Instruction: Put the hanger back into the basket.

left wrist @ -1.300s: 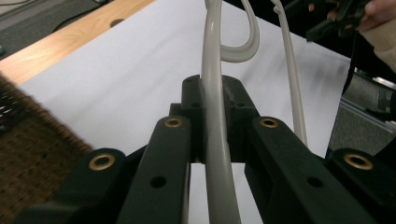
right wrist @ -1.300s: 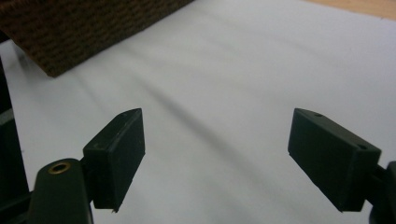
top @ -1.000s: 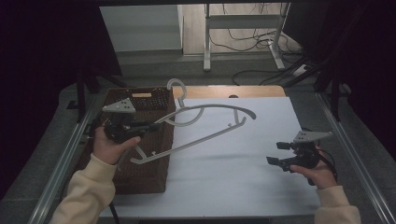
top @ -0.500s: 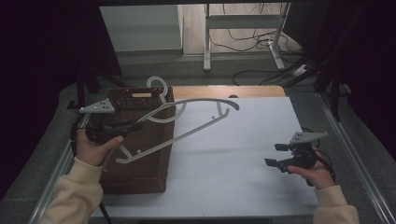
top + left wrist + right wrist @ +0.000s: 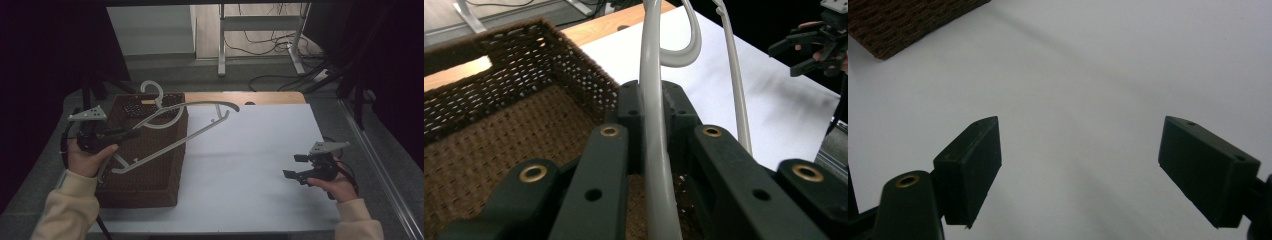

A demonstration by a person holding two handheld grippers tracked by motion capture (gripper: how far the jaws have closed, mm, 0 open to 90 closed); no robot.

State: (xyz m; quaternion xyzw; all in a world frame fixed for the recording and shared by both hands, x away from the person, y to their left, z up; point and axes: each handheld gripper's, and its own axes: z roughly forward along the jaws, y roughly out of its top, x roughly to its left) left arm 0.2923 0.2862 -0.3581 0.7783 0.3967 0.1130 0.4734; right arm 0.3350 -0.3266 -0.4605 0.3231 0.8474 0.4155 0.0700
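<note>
A pale grey clothes hanger [image 5: 210, 103] hangs tilted in the air, its hook [image 5: 150, 90] above the far end of a brown wicker basket [image 5: 150, 192]. My left gripper [image 5: 131, 133] is shut on one arm of the hanger at the basket's left side. In the left gripper view the jaws of this gripper [image 5: 653, 95] clamp the hanger's arm [image 5: 655, 165] over the basket's inside [image 5: 489, 145]. My right gripper [image 5: 291, 166] stands open low over the white table at the right. Nothing lies between the fingers of the right gripper [image 5: 1080, 165].
The white tabletop [image 5: 260, 165] stretches between the basket and the right hand. A wooden strip [image 5: 260, 97] runs along its far edge. A basket corner [image 5: 908, 20] shows far off in the right gripper view. Metal rails [image 5: 380, 165] border the table.
My left gripper has carried the hanger leftwards, from over the table's middle to above the basket. The right gripper has hardly moved and stays open.
</note>
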